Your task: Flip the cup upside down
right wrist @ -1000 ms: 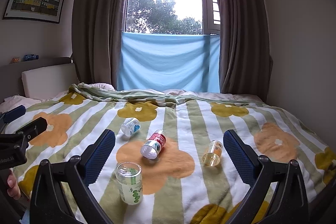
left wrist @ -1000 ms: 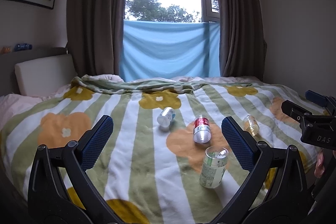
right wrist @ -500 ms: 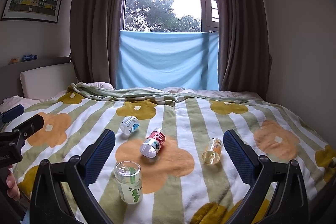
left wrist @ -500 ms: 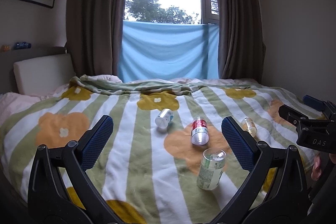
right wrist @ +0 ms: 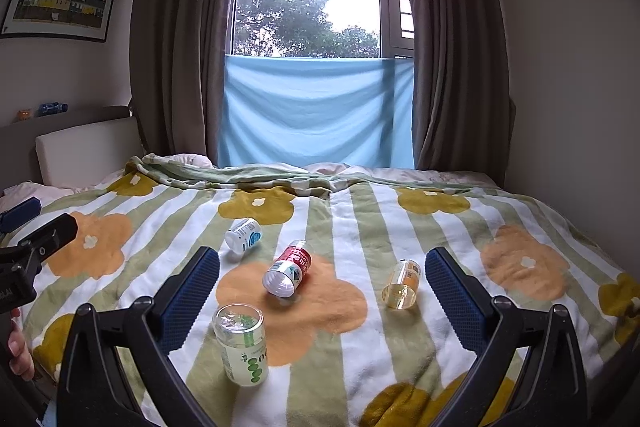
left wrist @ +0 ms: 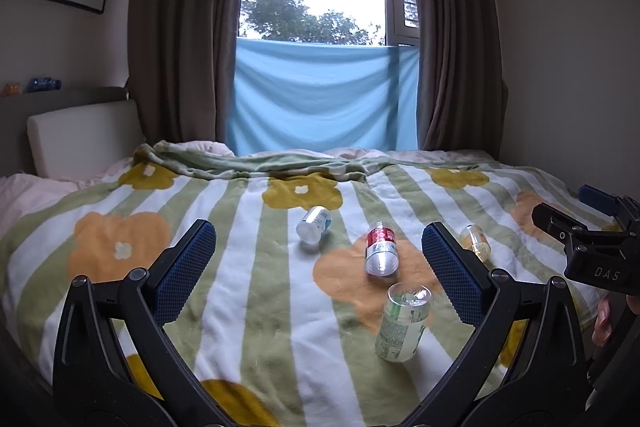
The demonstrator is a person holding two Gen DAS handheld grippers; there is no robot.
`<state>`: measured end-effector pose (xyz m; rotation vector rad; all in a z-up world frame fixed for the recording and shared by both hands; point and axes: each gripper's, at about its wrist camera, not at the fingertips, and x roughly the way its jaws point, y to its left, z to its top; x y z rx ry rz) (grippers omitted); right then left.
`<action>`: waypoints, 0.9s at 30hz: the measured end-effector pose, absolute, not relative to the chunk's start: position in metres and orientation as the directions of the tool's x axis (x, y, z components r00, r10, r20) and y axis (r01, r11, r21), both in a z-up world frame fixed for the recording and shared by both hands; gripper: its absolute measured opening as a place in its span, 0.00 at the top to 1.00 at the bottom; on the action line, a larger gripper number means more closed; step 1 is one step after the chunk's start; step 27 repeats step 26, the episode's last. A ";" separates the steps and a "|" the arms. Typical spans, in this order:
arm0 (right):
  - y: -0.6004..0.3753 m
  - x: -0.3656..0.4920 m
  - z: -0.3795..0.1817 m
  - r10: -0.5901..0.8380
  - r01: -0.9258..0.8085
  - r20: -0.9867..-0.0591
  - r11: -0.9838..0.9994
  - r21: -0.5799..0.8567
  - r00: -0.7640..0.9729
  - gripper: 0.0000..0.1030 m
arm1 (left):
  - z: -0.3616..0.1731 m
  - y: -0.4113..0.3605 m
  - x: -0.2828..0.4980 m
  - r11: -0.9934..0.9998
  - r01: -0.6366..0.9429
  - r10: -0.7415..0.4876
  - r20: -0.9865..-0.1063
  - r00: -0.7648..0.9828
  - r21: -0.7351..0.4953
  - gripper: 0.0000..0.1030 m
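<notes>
Closest to me, my left claw [left wrist: 318,259] hangs over the near edge of the bed with its blue-padded fingers spread wide and nothing between them, and my right claw [right wrist: 322,283] is the same, gaping and empty. Each one shows at the side of the other's view, with a bit of the hand holding it. Just beyond the fingers, on the flowered, striped blanket [right wrist: 360,347], stands the green-labelled cup [right wrist: 241,345], a clear plastic one, slightly tilted, with its flat clear end on top; I see it in the left view too [left wrist: 402,323], low and right of centre. It sits at the near edge of a big orange flower print. A little farther, on that same print, the red-labelled cup [right wrist: 289,269] lies on its side. Off to the right of it, well apart, the yellowish cup [right wrist: 401,285] also lies on its side. Farther and to the left, the white and blue cup [right wrist: 243,235] lies tipped over near a mustard flower. Past the rumpled blanket edge hang a blue cloth [right wrist: 316,111] and brown curtains [right wrist: 180,39] at the window.
</notes>
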<state>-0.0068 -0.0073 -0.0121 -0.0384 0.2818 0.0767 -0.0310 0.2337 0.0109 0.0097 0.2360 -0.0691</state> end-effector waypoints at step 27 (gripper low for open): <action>-0.008 -0.007 -0.011 0.070 -0.080 -0.280 0.996 -0.026 0.958 0.00 | 0.008 0.235 -0.039 0.999 0.036 -0.036 -0.190 0.981 -0.001 0.00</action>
